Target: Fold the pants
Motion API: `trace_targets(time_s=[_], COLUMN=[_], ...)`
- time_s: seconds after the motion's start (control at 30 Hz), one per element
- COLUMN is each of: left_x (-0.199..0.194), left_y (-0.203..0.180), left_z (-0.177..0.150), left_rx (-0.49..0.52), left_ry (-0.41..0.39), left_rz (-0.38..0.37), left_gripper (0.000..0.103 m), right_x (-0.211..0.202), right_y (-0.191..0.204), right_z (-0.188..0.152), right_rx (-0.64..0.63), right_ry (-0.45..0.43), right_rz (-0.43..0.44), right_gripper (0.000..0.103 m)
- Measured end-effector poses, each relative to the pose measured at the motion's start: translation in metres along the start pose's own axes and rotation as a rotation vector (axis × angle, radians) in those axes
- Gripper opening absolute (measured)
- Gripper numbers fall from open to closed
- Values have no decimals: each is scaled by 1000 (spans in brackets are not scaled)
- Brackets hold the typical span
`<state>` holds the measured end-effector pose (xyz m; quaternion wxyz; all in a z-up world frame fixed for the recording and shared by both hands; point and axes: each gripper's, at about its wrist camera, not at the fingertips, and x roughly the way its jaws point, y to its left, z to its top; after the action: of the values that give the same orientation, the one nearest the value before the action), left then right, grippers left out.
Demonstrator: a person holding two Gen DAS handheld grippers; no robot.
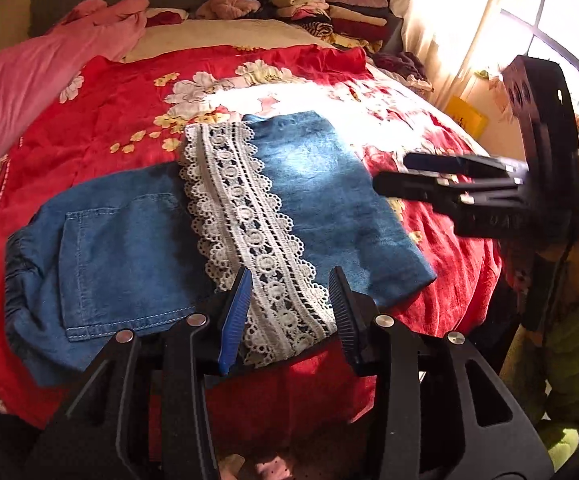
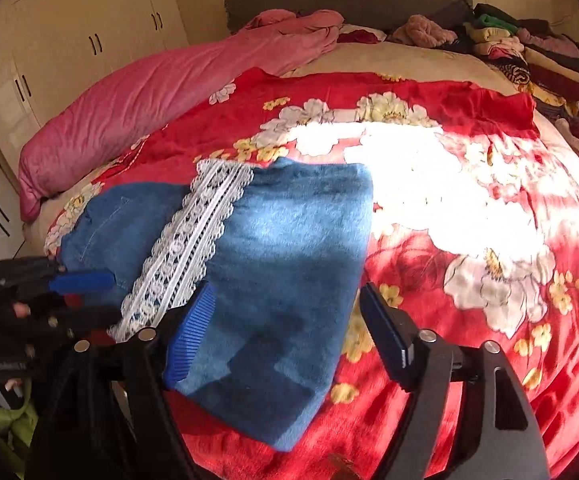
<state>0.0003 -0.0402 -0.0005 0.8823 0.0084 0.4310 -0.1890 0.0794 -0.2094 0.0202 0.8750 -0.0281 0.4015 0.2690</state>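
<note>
- Broadly, a bed covered by a red blanket printed with white and yellow flowers [image 1: 101, 120] fills most of both views; bright sunlight washes out its centre in the right wrist view.
- A long pink plush quilt roll [image 2: 161, 88] lies along the upper left of the right wrist frame, beside the red blanket; in the left wrist view it sits at the upper left edge.
- A cream wardrobe with dark handles [image 2: 89, 32] stands in the upper left corner of the right wrist frame.
- A stack of folded clothes in mixed colours [image 1: 329, 12] sits at the top centre of the left wrist frame, against the headboard.
- The blue denim pants with a white lace band [image 1: 137, 240] lie flat on the blanket at the middle of the left wrist frame, already folded over: the pocketed seat to the left, a leg panel to the right, the lace strip running diagonally between them.
- In the right wrist view the pants occupy the lower centre, with one corner reaching down between the fingers.
- The left gripper [image 1: 289, 308] sits at the bottom centre of its own frame, jaws spread wide either side of the lace band's near end, gripping nothing.
- The right gripper [image 2: 285, 336] likewise stands wide apart over the leg panel's near edge, holding nothing; in the left wrist view it appears at the right, above the blanket beside the pants.
</note>
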Motion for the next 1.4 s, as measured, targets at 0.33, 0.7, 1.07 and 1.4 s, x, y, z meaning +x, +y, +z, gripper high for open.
trace_targets(time_s=[0.33, 0.7, 1.07, 1.4], left_x=[33, 31, 12, -13], left_y=[-1, 1, 1, 14], left_z=[-19, -21, -17, -9], left_rx=[37, 22, 2, -36], left_ry=[92, 84, 46, -12], left_rz=[28, 9, 41, 98], left_gripper=[32, 33, 52, 82], right_x=[70, 102, 32, 3], right_y=[14, -3, -17, -16], right_z=[49, 35, 27, 25], right_rx=[-68, 11, 122, 147], right_ry=[81, 119, -12, -56], right_rz=[-6, -9, 20, 23], right_gripper=[77, 78, 78, 78])
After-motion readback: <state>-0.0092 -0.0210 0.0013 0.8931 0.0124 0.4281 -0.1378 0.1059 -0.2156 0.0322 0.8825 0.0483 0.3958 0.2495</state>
